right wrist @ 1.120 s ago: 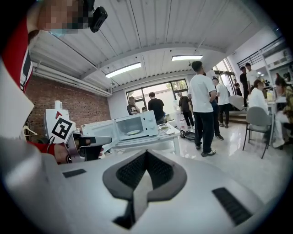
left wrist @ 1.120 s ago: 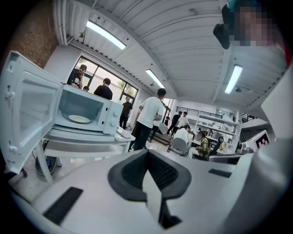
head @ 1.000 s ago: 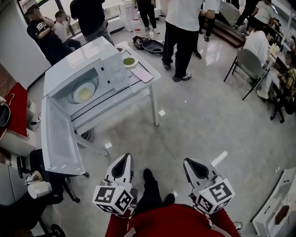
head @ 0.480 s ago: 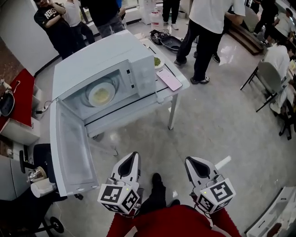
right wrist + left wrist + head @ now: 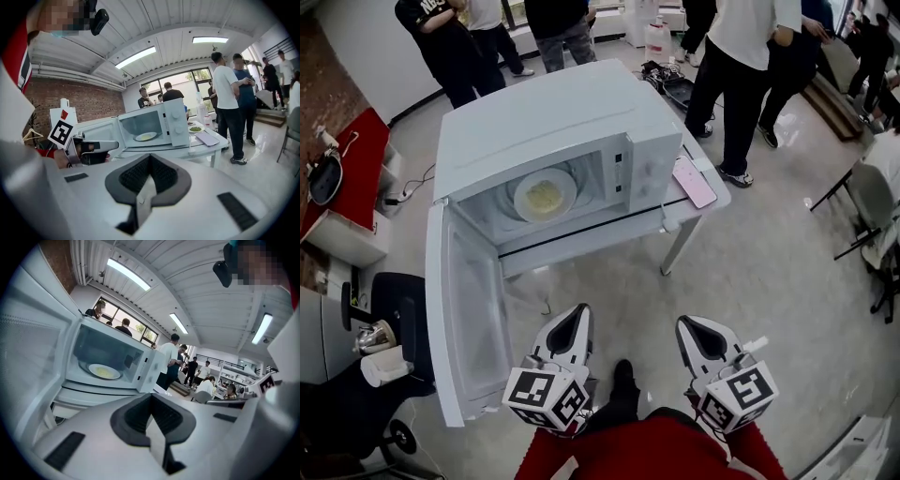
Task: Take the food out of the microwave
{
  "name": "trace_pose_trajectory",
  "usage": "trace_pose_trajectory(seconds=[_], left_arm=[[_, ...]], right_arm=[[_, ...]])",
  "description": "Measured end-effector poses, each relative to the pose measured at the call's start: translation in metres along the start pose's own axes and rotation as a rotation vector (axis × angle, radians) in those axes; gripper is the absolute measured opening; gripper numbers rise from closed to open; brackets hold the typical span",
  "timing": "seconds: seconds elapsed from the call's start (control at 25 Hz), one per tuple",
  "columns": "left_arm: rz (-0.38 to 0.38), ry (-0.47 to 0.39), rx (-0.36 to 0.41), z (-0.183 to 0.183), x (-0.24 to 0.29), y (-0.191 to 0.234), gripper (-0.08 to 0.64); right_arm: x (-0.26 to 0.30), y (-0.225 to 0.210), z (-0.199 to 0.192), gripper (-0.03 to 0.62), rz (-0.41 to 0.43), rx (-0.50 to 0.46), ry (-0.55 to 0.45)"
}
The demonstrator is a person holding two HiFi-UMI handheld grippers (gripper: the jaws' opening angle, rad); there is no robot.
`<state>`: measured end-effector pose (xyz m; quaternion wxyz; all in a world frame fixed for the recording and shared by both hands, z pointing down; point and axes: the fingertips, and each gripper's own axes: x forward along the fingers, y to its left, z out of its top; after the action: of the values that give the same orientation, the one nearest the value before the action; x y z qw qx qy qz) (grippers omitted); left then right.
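A white microwave [image 5: 553,131] stands on a white table [image 5: 712,202], its door [image 5: 473,309] swung wide open to the left. Inside it lies a white plate of pale yellow food [image 5: 545,196], also seen in the left gripper view as the plate [image 5: 104,371] and in the right gripper view as the plate [image 5: 146,136]. My left gripper [image 5: 577,312] and right gripper [image 5: 687,326] hang side by side well short of the microwave, above the floor. Both are shut with nothing between the jaws, as the left gripper [image 5: 151,397] and right gripper [image 5: 149,157] views show.
A pink phone [image 5: 694,182] lies on the table right of the microwave, and a small plate of green food [image 5: 195,129] sits behind it. Several people stand beyond the table. A black chair [image 5: 389,314] and a white cup [image 5: 384,366] are at the left.
The microwave has come closer and more central in the head view as I walk toward it. Both grippers stay shut and low in front of me.
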<state>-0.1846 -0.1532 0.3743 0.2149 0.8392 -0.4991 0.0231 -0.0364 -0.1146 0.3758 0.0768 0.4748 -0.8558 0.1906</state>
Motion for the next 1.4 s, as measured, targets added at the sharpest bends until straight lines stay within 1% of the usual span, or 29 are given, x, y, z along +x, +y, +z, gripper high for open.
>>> trace_pose_trajectory(seconds=[0.2,0.4,0.72,0.92,1.16,1.28,1.4], left_arm=[[0.031,-0.007,-0.044,0.005,0.006,0.018,0.008],[0.055,-0.033,-0.131,0.013,0.015,0.033,0.008],[0.139,-0.073,-0.214,0.023,0.034,0.064,0.008],[0.183,-0.109,-0.324,0.03,0.05,0.087,0.009],[0.231,-0.127,-0.414,0.035,0.074,0.114,0.031],[0.239,-0.137,-0.504,0.034,0.086,0.127,0.054],[0.243,-0.154,-0.624,0.03,0.096,0.141,0.074]], right_arm=[[0.018,0.003,0.006,0.011,0.017,-0.012,0.015],[0.029,0.003,0.01,0.011,0.033,-0.02,0.03],[0.055,-0.005,0.024,0.011,0.095,-0.047,0.052],[0.078,-0.016,0.039,0.011,0.151,-0.075,0.067],[0.106,-0.026,0.048,0.011,0.205,-0.092,0.105],[0.117,-0.028,0.052,0.011,0.227,-0.1,0.123],[0.125,-0.028,0.056,0.011,0.243,-0.104,0.136]])
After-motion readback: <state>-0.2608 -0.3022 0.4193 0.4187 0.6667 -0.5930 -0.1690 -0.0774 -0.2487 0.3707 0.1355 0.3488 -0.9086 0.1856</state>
